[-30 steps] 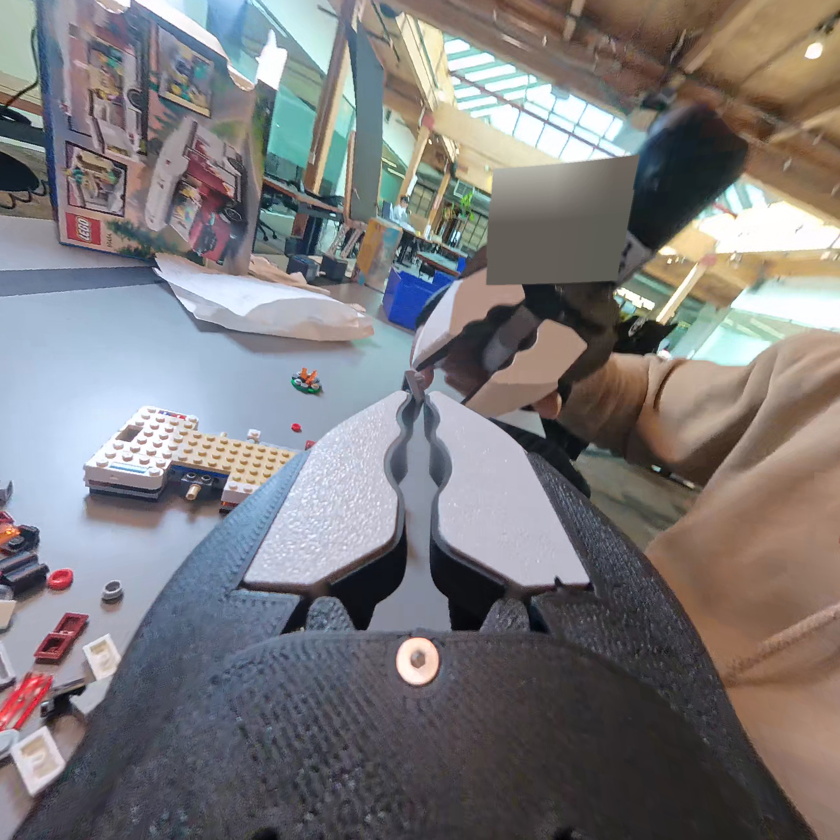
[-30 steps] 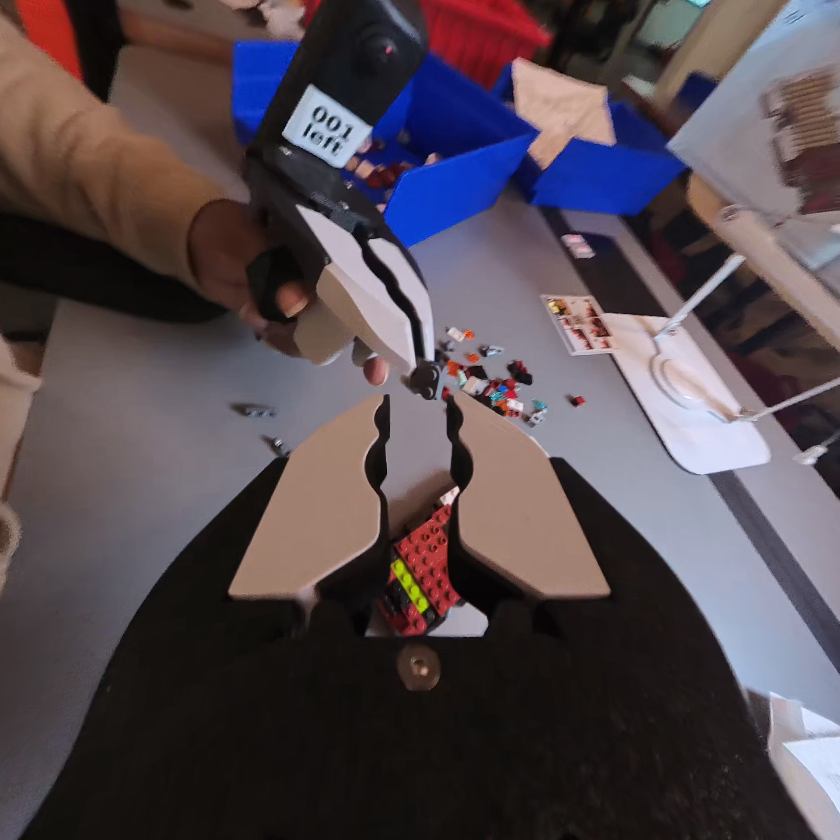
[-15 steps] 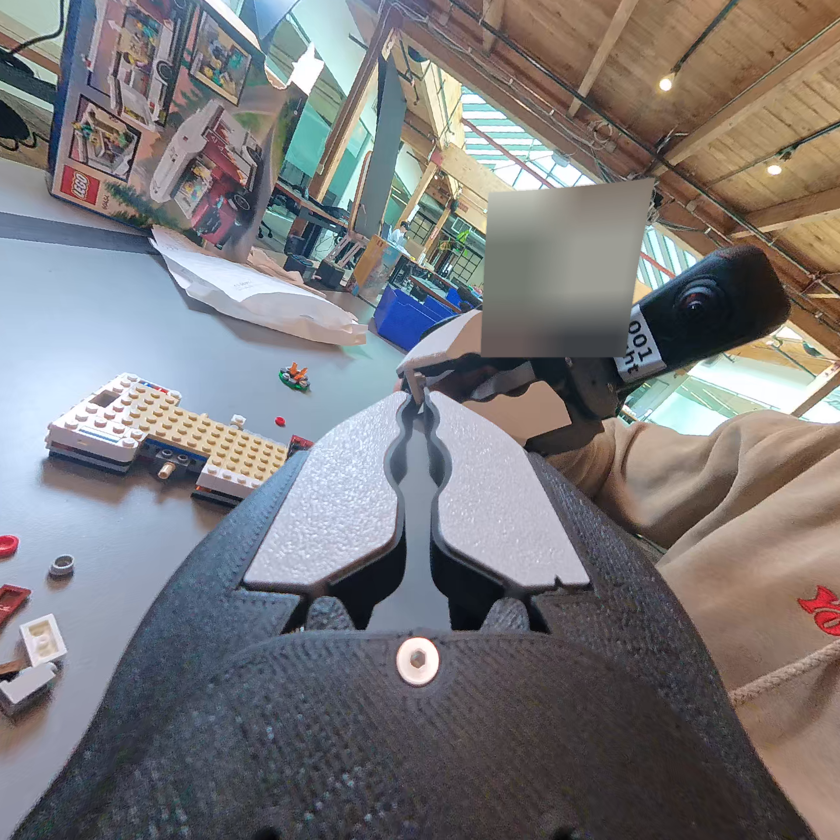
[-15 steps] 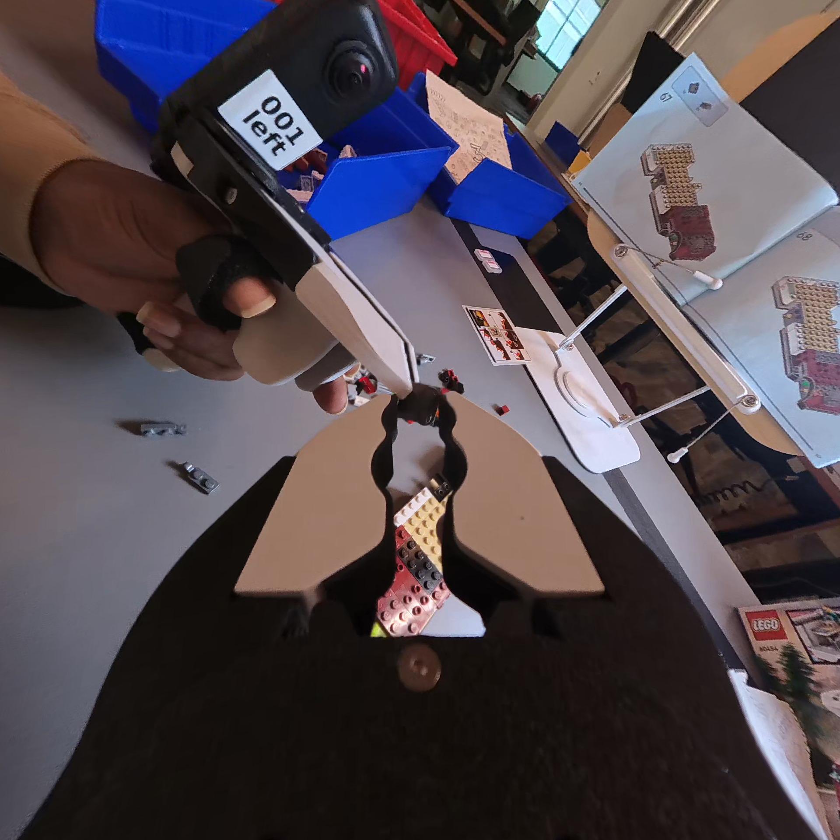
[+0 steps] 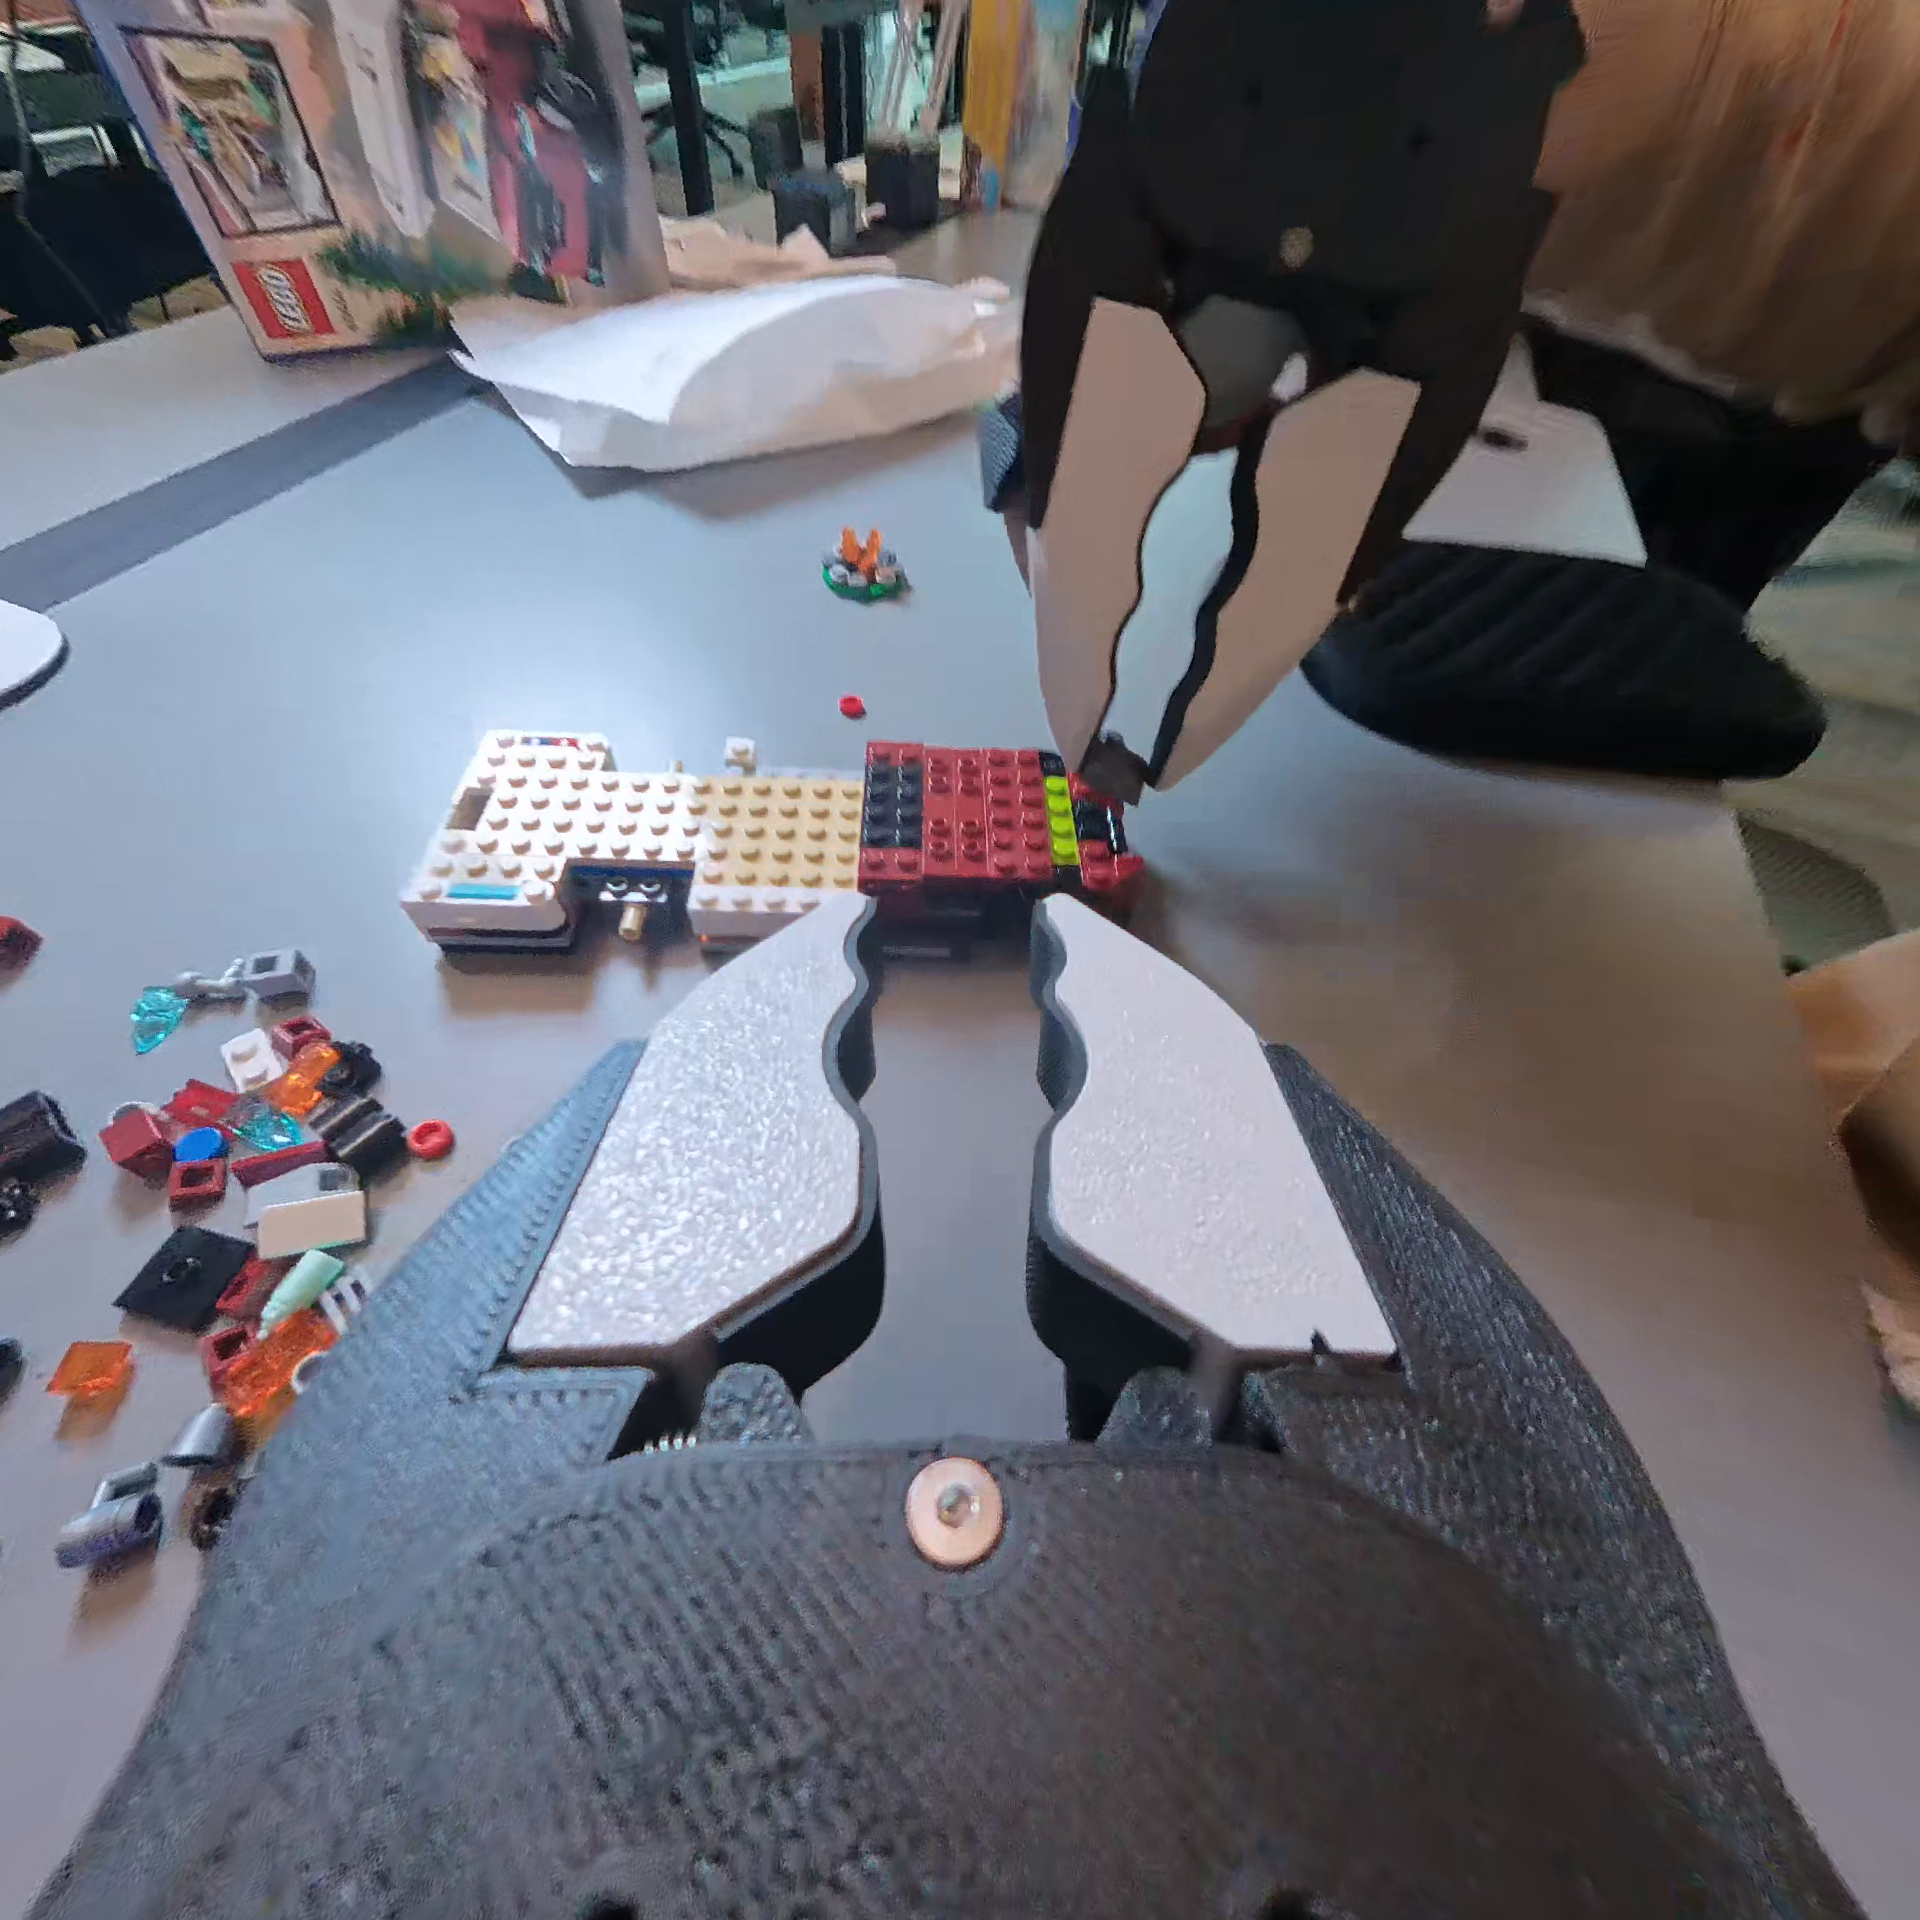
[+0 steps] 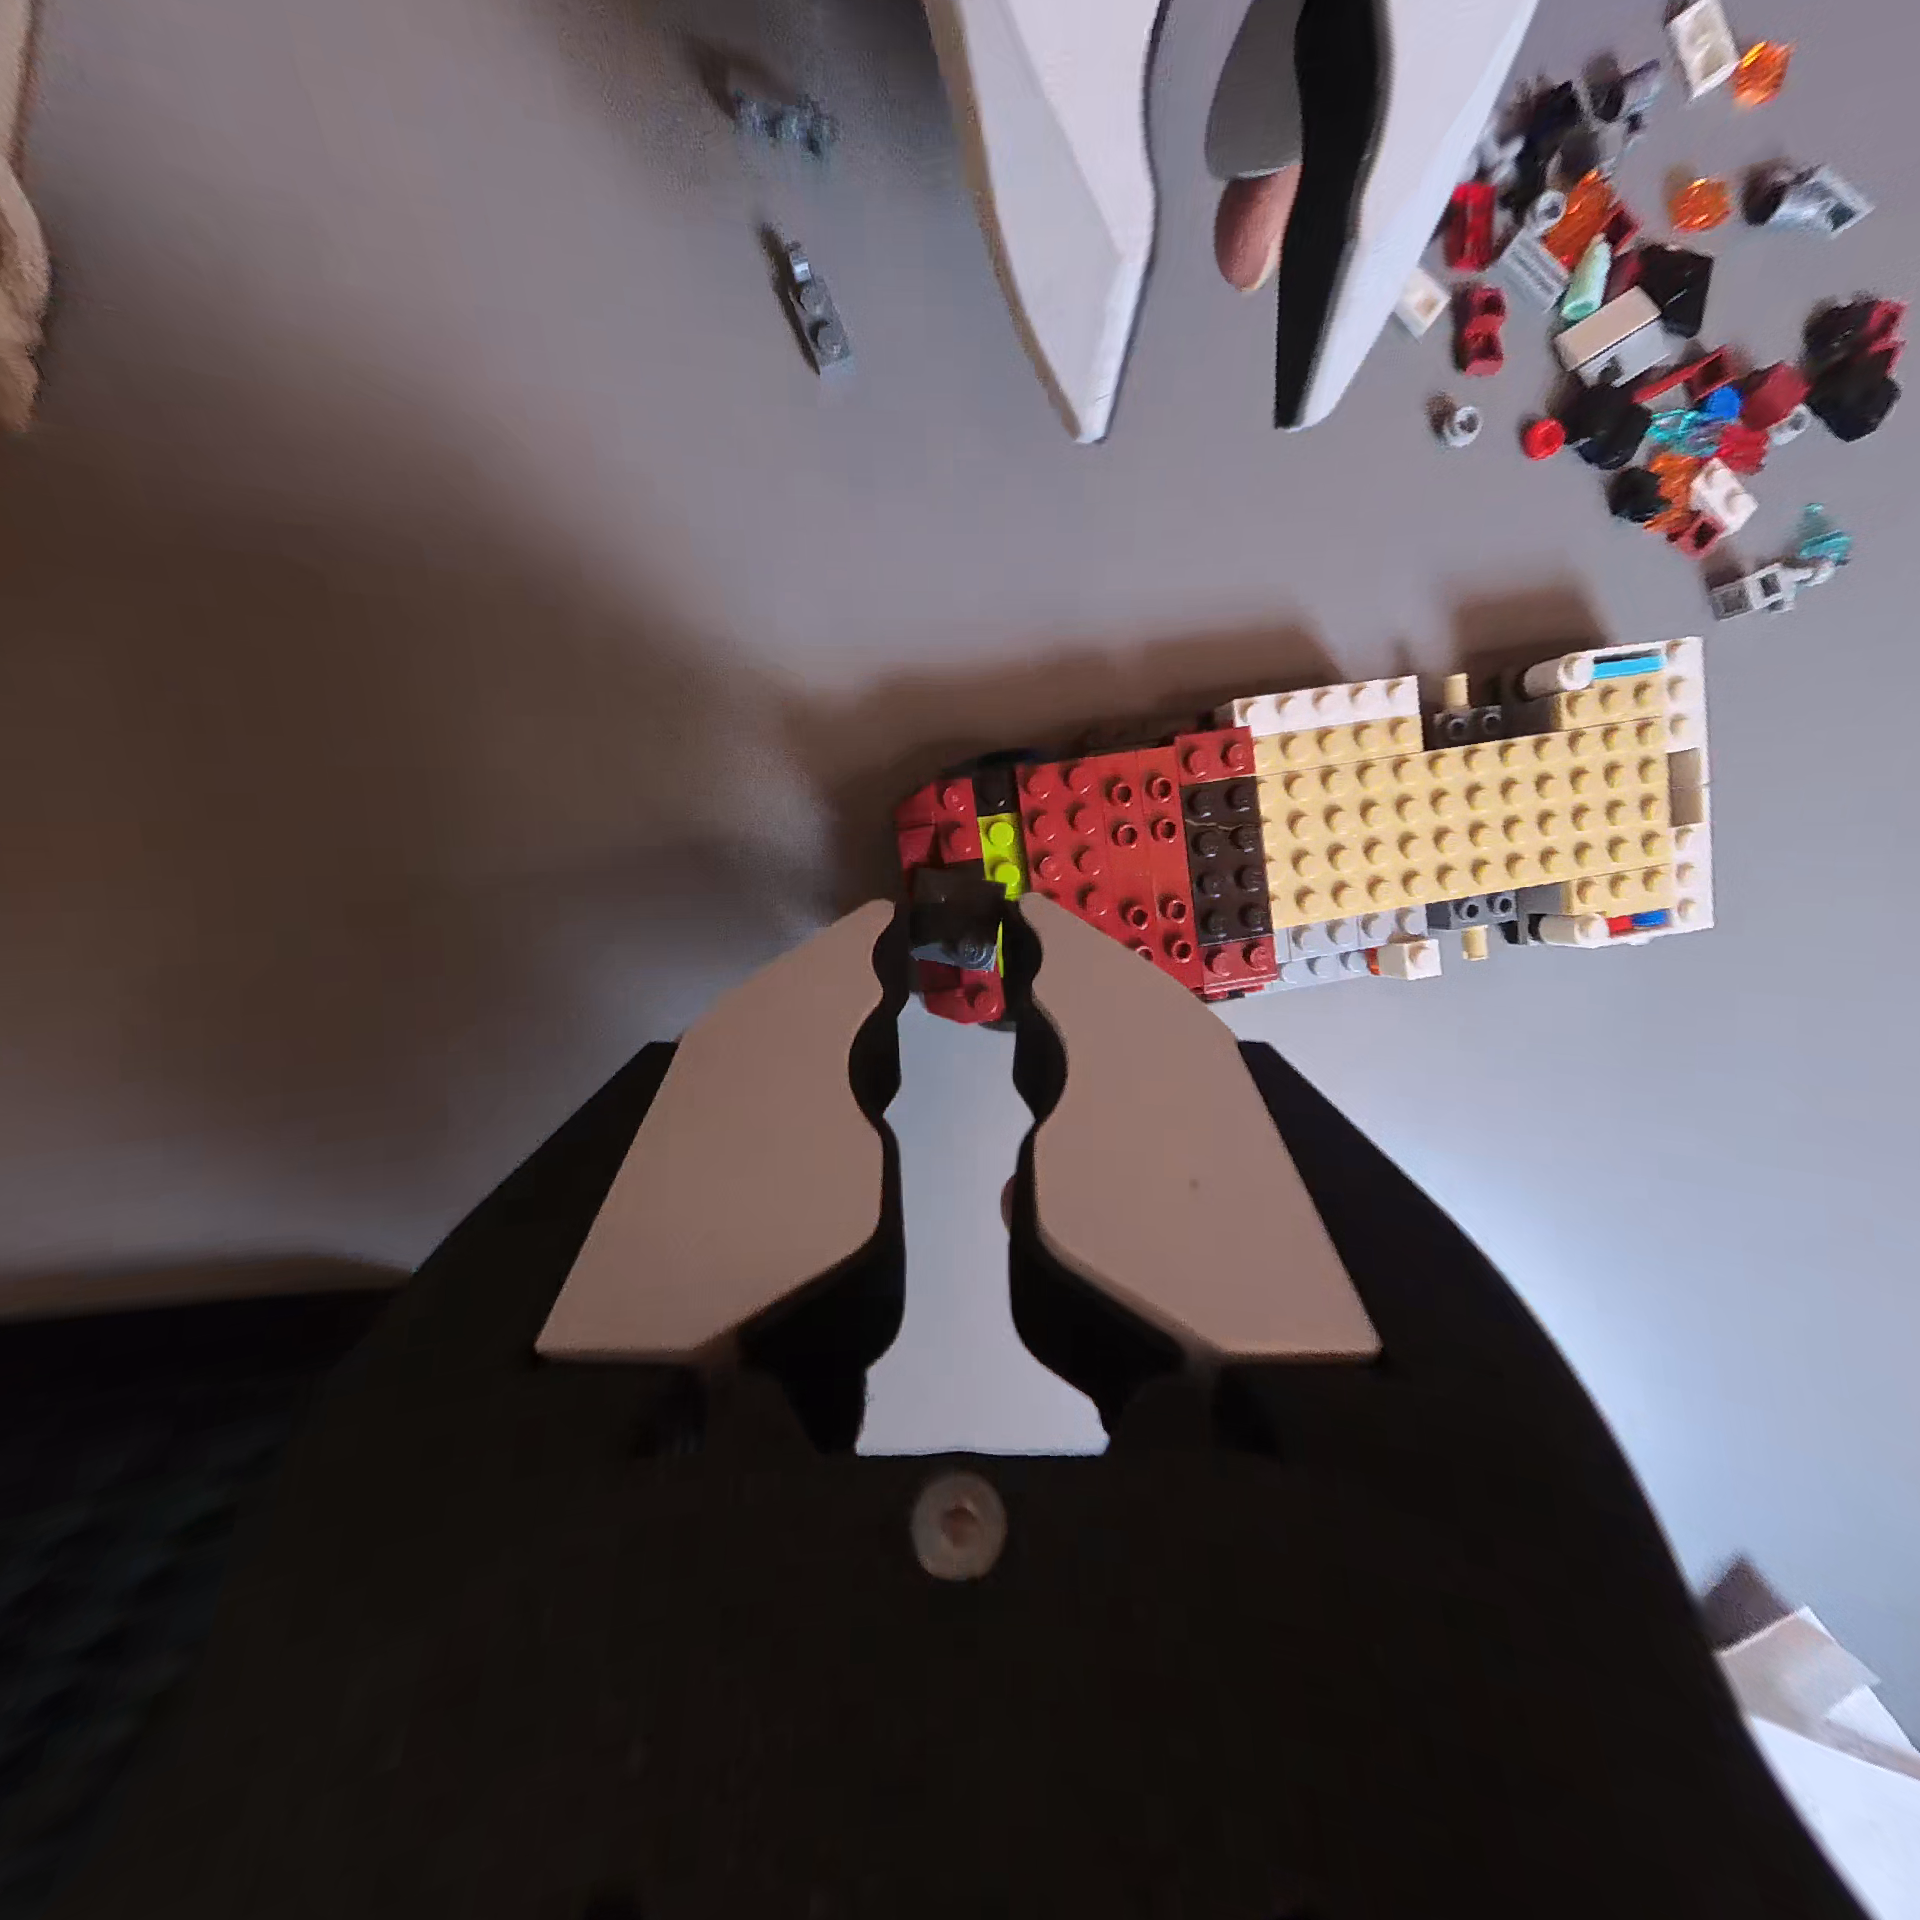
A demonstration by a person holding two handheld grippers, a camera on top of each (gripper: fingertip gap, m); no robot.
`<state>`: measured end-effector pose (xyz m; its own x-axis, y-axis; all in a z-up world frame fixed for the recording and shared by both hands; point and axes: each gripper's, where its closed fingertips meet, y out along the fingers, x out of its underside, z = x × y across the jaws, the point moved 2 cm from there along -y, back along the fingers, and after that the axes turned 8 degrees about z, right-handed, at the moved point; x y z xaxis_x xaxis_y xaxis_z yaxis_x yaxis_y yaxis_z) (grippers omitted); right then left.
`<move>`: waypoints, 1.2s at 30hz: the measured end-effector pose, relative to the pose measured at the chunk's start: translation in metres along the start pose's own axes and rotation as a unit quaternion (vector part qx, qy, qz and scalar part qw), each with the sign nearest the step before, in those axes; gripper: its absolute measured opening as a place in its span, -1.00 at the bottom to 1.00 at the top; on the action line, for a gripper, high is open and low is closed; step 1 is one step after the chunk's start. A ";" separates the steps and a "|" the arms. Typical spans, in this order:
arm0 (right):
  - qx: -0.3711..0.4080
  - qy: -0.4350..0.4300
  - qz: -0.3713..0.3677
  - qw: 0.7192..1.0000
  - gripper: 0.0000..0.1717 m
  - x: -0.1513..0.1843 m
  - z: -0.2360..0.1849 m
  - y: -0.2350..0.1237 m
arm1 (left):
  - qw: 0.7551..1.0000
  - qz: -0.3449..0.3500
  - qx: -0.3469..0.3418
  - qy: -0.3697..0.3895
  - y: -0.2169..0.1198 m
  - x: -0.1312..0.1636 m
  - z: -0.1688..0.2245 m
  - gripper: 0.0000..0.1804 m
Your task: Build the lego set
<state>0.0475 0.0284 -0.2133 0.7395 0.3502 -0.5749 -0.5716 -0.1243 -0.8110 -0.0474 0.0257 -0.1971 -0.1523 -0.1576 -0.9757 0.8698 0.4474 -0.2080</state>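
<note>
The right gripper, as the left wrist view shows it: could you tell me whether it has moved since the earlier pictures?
Yes. The right gripper has come down from mid-air beside the left gripper's fingers to the red end of the brick model on the table, with a small dark piece between its fingertips.

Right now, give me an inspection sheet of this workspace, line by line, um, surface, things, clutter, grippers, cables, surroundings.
Surface: grey table, with a darker strip along its far part.
Things: brick model of white, tan and dark red plates lying flat; a lime strip near its red end.
Clutter: loose small bricks heaped beside the model; red stud; small green and orange piece; grey plates.
Grippers: left gripper open, fingers just short of the model's red end. Right gripper holds a small dark piece over the red end.
Cables: nothing seen.
Surroundings: printed box, white paper bag, tan sleeve.
</note>
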 end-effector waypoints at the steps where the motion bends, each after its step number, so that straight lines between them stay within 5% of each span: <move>1: -0.003 -0.004 -0.004 1.000 -0.80 0.001 0.001 0.002 | 1.000 -0.013 0.001 0.015 0.003 0.005 0.003 -0.70; 36: -0.022 -0.047 -0.020 0.998 -0.88 -0.002 0.005 0.006 | 0.999 -0.037 0.017 0.023 0.008 0.015 0.009 -0.72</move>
<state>0.0409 0.0322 -0.2166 0.7232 0.4410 -0.5315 -0.5255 -0.1479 -0.8378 -0.0388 0.0186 -0.2130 -0.2378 -0.1476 -0.9600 0.8709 0.4052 -0.2780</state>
